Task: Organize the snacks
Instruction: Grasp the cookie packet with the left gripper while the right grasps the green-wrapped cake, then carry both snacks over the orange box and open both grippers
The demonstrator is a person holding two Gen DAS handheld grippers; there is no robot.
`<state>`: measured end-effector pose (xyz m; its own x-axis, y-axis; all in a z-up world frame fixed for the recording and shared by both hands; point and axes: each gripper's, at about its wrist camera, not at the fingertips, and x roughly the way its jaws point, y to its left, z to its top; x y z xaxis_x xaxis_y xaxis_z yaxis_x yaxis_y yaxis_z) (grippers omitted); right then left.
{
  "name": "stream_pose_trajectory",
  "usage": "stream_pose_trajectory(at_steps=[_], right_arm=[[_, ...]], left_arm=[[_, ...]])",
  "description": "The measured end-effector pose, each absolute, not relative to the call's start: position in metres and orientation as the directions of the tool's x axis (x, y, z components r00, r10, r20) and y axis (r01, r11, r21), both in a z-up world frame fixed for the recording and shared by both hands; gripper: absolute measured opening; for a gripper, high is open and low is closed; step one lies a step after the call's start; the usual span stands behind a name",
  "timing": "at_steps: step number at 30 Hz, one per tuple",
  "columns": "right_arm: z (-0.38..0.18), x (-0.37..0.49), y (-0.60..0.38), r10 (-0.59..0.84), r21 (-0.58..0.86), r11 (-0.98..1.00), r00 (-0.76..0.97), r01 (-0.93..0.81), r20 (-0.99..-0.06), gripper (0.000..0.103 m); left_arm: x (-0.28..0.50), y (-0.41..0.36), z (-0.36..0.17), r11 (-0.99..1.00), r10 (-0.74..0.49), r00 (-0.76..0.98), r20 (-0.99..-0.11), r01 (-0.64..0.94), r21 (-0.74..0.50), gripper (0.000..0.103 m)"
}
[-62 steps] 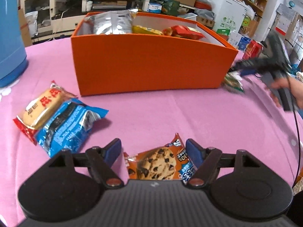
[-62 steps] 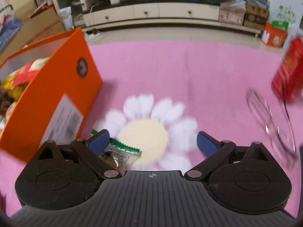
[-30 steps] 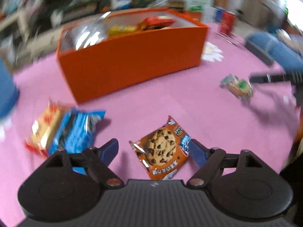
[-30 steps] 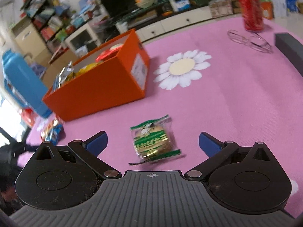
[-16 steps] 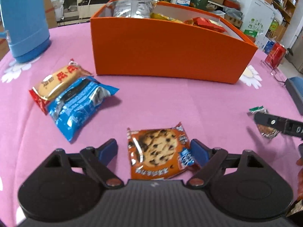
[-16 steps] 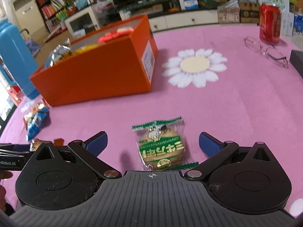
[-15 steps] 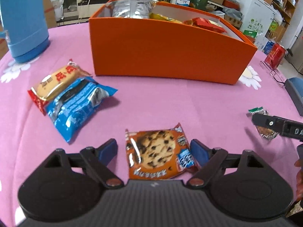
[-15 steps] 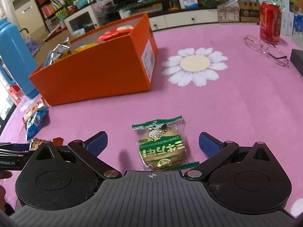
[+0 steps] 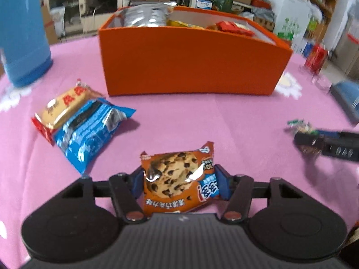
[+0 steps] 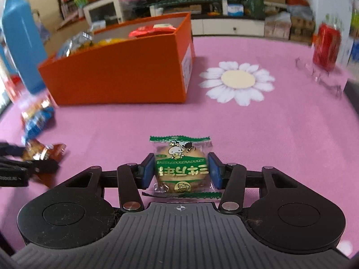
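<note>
My left gripper [image 9: 179,183] is closing its jaws, and the blue pads press both sides of a chocolate-chip cookie packet [image 9: 177,174], which bulges upward. In the right wrist view my right gripper [image 10: 181,171] is also closing, pads against the sides of a green-wrapped biscuit packet [image 10: 181,163] on the pink cloth. The orange box [image 9: 190,67] holding several snacks stands beyond both. A blue packet [image 9: 89,130] and a red-and-tan packet [image 9: 65,106] lie to its left.
A blue jug [image 9: 22,33] stands at the far left. A red can [image 10: 325,44] and glasses [image 10: 320,78] sit at the far right, beside a dark case [image 9: 345,98]. A daisy print [image 10: 237,80] marks the cloth right of the box.
Both grippers' jaws have closed in from wide open onto their packets. The cookie packet now bulges between the left pads, and the biscuit packet sits squarely between the right pads.
</note>
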<state>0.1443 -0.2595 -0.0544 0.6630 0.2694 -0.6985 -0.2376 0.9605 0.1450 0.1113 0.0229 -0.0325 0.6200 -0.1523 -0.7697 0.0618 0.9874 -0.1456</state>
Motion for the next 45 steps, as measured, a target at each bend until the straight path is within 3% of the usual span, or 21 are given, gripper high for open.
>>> stream_pose_trajectory(at_steps=[10, 15, 22, 30, 31, 32, 35, 38, 40, 45], right_arm=[[-0.038, 0.130, -0.259, 0.343, 0.224, 0.939, 0.683, -0.259, -0.645, 0.032], [-0.001, 0.134, -0.262, 0.433, 0.340, 0.896, 0.724, -0.284, -0.537, 0.032], [0.064, 0.209, -0.223, 0.404, 0.242, 0.912, 0.829, -0.332, -0.386, 0.032], [0.018, 0.272, -0.191, 0.352, 0.210, 0.935, 0.823, -0.286, -0.446, 0.032], [0.015, 0.275, -0.188, 0.342, 0.187, 0.939, 0.828, -0.287, -0.445, 0.034], [0.010, 0.278, -0.186, 0.324, 0.158, 0.946, 0.832, -0.282, -0.451, 0.038], [0.012, 0.276, -0.184, 0.308, 0.131, 0.951, 0.843, -0.279, -0.441, 0.076], [0.032, 0.259, -0.191, 0.303, 0.104, 0.953, 0.879, -0.285, -0.369, 0.083], [0.043, 0.246, -0.192, 0.290, 0.075, 0.956, 0.896, -0.282, -0.336, 0.094], [0.050, 0.222, -0.191, 0.285, -0.003, 0.952, 0.886, -0.308, -0.365, 0.093]], left_arm=[[0.094, 0.050, 0.002, 0.973, -0.182, 0.662, -0.727, 0.016, -0.229, 0.060], [0.123, 0.063, 0.050, 0.976, -0.151, 0.742, -0.654, 0.009, -0.216, 0.060], [0.202, 0.041, 0.087, 0.968, -0.174, 0.827, -0.535, 0.043, -0.249, 0.061], [0.271, 0.012, 0.055, 0.971, -0.188, 0.800, -0.570, 0.066, -0.228, 0.062], [0.274, 0.011, 0.051, 0.971, -0.193, 0.800, -0.568, 0.074, -0.226, 0.068], [0.273, 0.012, 0.049, 0.969, -0.201, 0.802, -0.562, 0.081, -0.232, 0.082], [0.260, 0.013, 0.060, 0.963, -0.230, 0.828, -0.511, 0.116, -0.245, 0.093], [0.238, 0.005, 0.077, 0.979, -0.183, 0.872, -0.454, 0.118, -0.169, 0.095], [0.223, 0.001, 0.081, 0.985, -0.152, 0.887, -0.437, 0.102, -0.137, 0.095], [0.192, 0.001, 0.074, 0.992, -0.117, 0.871, -0.477, 0.080, -0.096, 0.096]])
